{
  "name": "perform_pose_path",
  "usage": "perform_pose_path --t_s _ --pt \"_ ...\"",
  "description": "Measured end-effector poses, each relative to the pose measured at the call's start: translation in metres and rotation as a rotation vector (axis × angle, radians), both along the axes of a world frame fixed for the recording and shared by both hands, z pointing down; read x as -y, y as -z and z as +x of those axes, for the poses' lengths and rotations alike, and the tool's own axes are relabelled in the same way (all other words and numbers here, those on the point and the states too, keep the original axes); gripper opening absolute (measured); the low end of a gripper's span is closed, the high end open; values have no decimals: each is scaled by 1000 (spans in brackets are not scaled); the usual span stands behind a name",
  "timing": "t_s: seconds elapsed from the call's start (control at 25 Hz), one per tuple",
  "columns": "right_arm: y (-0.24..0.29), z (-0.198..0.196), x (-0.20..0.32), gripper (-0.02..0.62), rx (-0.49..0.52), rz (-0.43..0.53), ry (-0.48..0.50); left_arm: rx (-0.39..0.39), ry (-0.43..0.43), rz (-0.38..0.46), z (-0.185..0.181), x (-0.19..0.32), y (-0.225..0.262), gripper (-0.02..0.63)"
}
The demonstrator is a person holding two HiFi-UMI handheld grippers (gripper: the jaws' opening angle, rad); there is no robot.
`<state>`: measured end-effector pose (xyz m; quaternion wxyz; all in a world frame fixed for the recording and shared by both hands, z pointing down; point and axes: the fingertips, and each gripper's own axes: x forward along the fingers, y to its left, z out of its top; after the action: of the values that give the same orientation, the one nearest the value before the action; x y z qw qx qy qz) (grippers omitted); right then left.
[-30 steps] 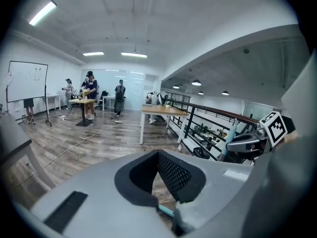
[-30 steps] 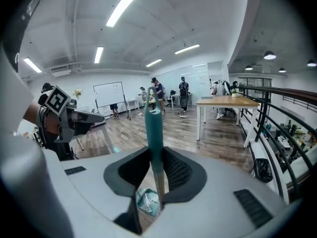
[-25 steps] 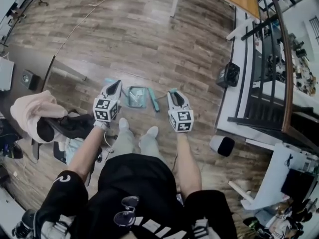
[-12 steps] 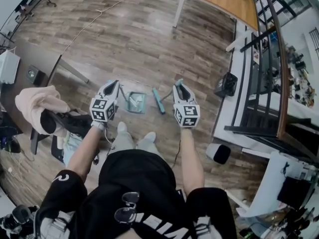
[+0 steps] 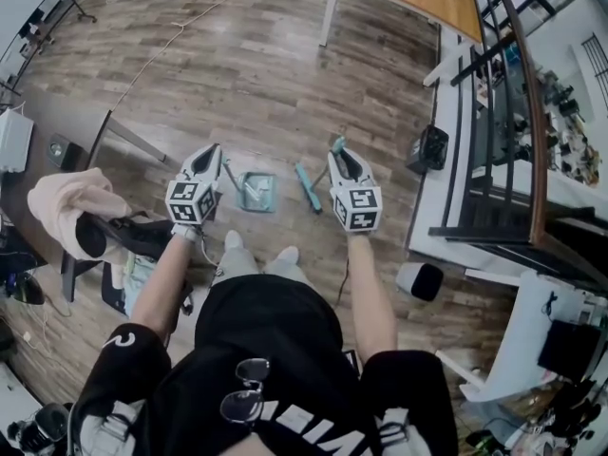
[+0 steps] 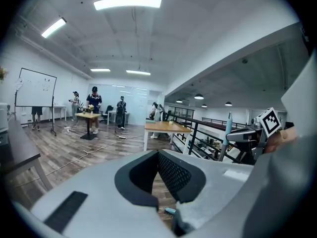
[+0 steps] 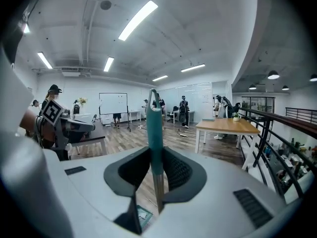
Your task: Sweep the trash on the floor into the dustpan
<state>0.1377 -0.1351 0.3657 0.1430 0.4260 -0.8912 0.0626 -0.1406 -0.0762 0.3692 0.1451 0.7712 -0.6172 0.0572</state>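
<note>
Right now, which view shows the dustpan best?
Head view: the dustpan shows whole, from above. Right gripper view catches only a corner at the bottom. Left gripper view: a teal sliver at most, can't tell.

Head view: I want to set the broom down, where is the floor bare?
Bare floor stretches beyond the dustpan to the white cable, between the desk leg and the railing. Crowded: around the pink cloth at left, and the black box beside the railing.

Left gripper (image 5: 213, 152) and right gripper (image 5: 338, 152), both clamped
</note>
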Motion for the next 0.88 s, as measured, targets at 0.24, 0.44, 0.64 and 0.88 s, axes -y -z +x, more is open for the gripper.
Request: perform_pose_path --t_s 0.24,0.44,0.64,0.88 --pt "-4 7 1 75 7 -18 -6 2 -8 12 7 6 6 -2" --pt "-6 8 -1 75 8 -21 0 -3 -9 7 12 6 7 -2" --pt "-6 8 -1 75 2 -14 9 2 -13 15 14 7 7 -2" --pt "-6 14 -2 75 -4 -17 8 11 -16 10 19 7 7 -2"
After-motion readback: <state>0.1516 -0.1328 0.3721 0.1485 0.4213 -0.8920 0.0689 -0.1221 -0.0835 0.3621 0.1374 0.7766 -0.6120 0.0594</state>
